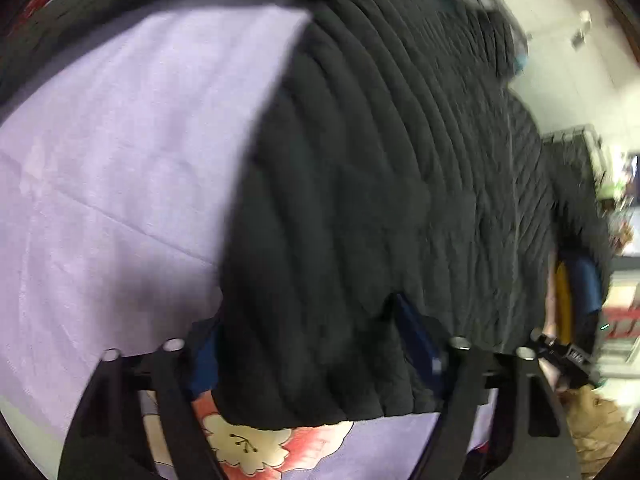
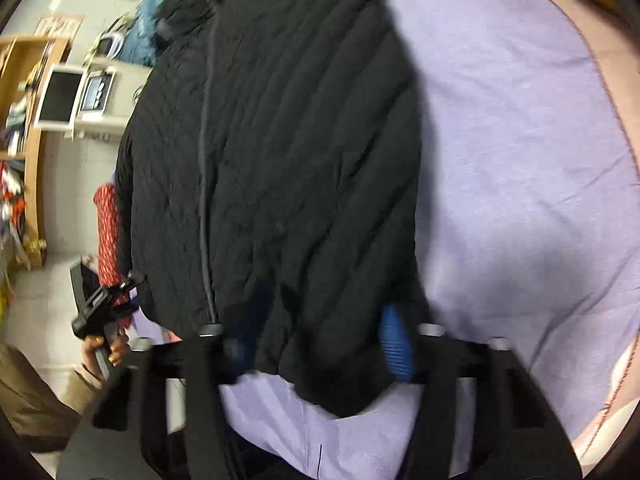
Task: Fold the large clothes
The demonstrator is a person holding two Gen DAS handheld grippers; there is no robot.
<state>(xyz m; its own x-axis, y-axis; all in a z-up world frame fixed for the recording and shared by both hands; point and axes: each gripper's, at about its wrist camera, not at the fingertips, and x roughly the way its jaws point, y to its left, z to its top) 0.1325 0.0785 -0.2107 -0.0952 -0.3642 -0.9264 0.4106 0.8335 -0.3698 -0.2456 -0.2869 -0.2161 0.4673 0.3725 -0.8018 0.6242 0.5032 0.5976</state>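
A: Starting at the left gripper point(image 1: 316, 344): its jaws are clamped on the hem of the black quilted jacket point(image 1: 380, 184), the blue pads pressed into the cloth on either side.

B: Same on the right gripper point(image 2: 320, 344). One ribbed blue pad point(image 2: 394, 344) shows at the right, the other is half buried, and the hem is pinched between them.

A: Where does the jacket lie?

B: Spread out ahead of both grippers over a lilac bedsheet point(image 2: 520, 160), zipper point(image 2: 205, 184) running away from the right camera. A floral patch point(image 1: 244, 440) of the bedding shows under the hem in the left view.

A: Any writing or brand?

B: None I can read; both views are blurred. A framed sign point(image 2: 60, 26) on the far wall has marks, illegible. Below it stand a wooden shelf point(image 2: 34, 148) and two screens point(image 2: 60, 98).

A: The right view also catches the left gripper from outside, held in a hand point(image 2: 106, 350), beside a red patterned cloth point(image 2: 108, 220).
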